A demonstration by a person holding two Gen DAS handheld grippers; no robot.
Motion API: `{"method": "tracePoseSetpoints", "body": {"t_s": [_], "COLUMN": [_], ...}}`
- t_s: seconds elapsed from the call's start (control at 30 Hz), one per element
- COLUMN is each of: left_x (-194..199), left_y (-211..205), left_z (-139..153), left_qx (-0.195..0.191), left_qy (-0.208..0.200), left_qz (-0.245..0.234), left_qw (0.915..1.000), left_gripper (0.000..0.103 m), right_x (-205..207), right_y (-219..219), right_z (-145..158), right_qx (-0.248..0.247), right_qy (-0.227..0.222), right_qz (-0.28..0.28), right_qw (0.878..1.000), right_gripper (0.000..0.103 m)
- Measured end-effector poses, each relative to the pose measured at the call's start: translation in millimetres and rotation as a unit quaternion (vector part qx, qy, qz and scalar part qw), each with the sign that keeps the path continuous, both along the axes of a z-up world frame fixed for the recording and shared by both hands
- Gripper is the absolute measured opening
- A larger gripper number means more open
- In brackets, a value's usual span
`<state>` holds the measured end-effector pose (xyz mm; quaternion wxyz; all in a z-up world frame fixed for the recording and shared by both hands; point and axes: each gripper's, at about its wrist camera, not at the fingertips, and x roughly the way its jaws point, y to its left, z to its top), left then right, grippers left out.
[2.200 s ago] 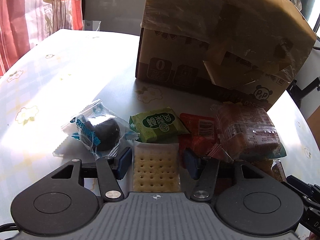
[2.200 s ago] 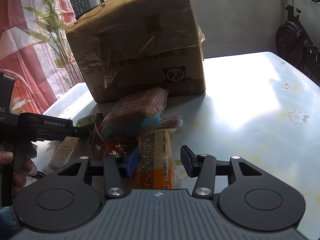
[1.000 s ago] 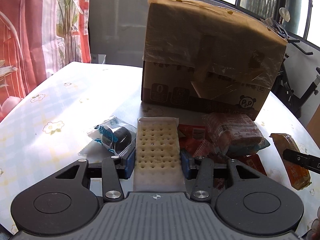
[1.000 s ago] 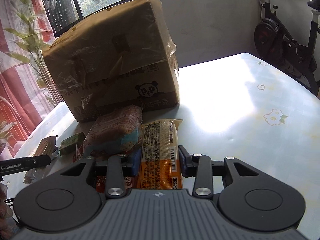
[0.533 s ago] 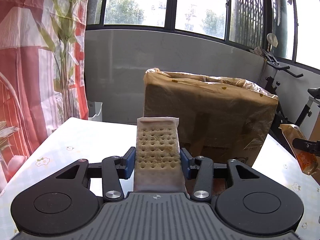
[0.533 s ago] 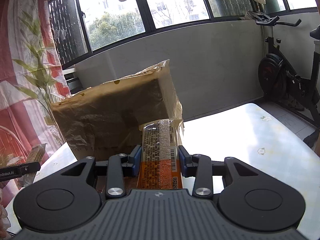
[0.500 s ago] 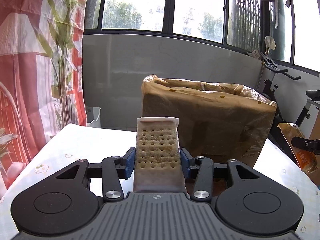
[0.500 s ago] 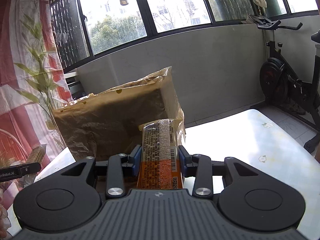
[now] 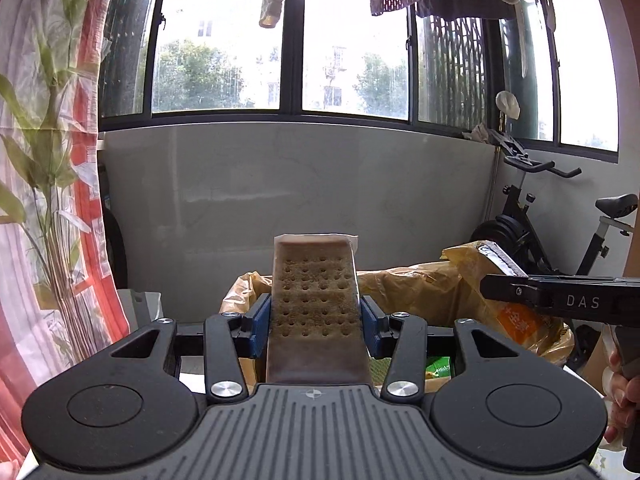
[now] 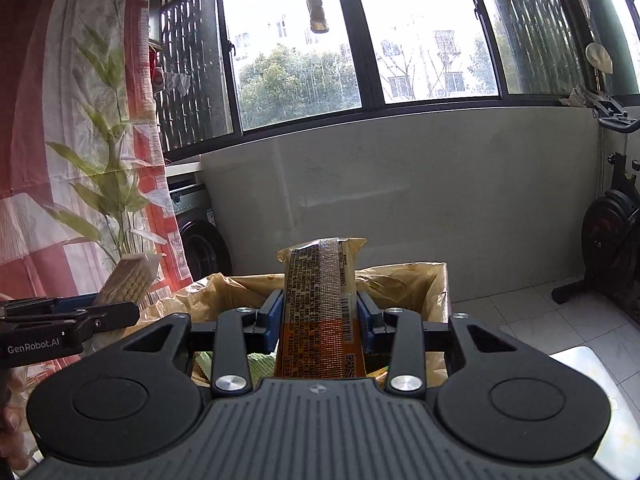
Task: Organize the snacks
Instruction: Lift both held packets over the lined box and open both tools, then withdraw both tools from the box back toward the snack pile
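The left gripper [image 9: 315, 322] is clamped on a clear-wrapped cracker pack [image 9: 314, 300], its blue pads pressed against both long edges, while the right gripper [image 10: 319, 320] is closed the same way around an orange snack packet [image 10: 320, 312] printed with fine text and a QR code. Both snacks are held up in the air, ends pointing away from the cameras, just above the open top of a cardboard box [image 10: 404, 280] lined with crinkled yellowish plastic. Green wrappers [image 9: 438, 368] show down inside the box. In the left wrist view the right gripper reaches in from the right edge with the orange packet; in the right wrist view the left gripper enters from the left with the crackers. Behind the box stand a grey wall, wide windows [image 9: 352, 36], a red-and-white curtain [image 9: 44, 200] and an exercise bike [image 9: 560, 216].
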<state>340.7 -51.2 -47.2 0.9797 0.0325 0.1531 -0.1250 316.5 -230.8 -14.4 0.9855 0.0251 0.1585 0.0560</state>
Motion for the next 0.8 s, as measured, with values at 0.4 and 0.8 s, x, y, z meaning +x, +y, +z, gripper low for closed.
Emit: {"method": "tracePoseSetpoints", "body": {"t_s": [0.4,0.8], "left_x": [52,-22], "left_y": [13,74], "left_z": [-23,-21], "left_qx": [0.008,-0.043], "left_qy": [0.036,0.071], "left_qz": [0.028,-0.002], "left_qw": [0.9989,0.9965], "left_gripper": [0.066,0.065], "right_x": [44,-47], "right_y": [2,13], "right_z": [-20,-16], "right_qx": [0.032,0.042], "right_qy": [0.059,0.006], "right_qz": [-0.023,-0.001], "right_qw": [0.997,0.999], "right_gripper": [0.065,0.064]}}
